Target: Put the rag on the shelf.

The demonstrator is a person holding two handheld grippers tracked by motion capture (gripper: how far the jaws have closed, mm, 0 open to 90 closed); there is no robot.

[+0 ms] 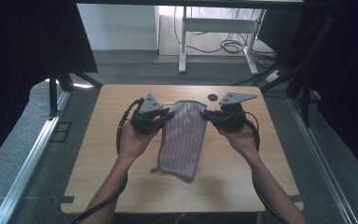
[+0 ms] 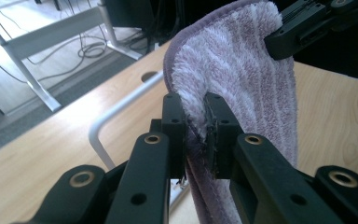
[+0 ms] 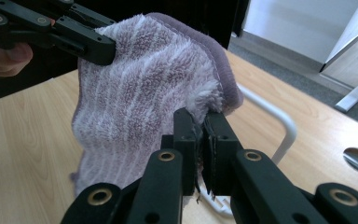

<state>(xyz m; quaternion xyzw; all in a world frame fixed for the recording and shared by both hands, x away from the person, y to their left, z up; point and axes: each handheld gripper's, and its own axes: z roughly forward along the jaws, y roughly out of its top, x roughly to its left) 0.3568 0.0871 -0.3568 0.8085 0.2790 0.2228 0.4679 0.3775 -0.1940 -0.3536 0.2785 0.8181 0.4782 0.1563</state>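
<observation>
A purple-and-white striped towel [image 1: 184, 140] is held up by its far end over a wooden table [image 1: 98, 158], and its near end trails onto the tabletop. My left gripper [image 1: 169, 113] is shut on the towel's left top corner. In the left gripper view the towel [image 2: 242, 70] has its hem pinched between that gripper's [image 2: 196, 123] jaws. My right gripper [image 1: 203, 115] is shut on the right top corner. The right gripper view shows its [image 3: 199, 133] jaws clamping the edge of the towel [image 3: 140, 93]. The left gripper [image 3: 81, 42] holds the far corner there.
A white bent metal bar [image 2: 116, 109] stands on the table just behind the towel, seen too as the bar [image 3: 279, 121] in the right gripper view. A round cable hole [image 1: 213, 97] is near the table's far edge. Desk legs and cables [image 1: 223, 44] lie on the floor beyond.
</observation>
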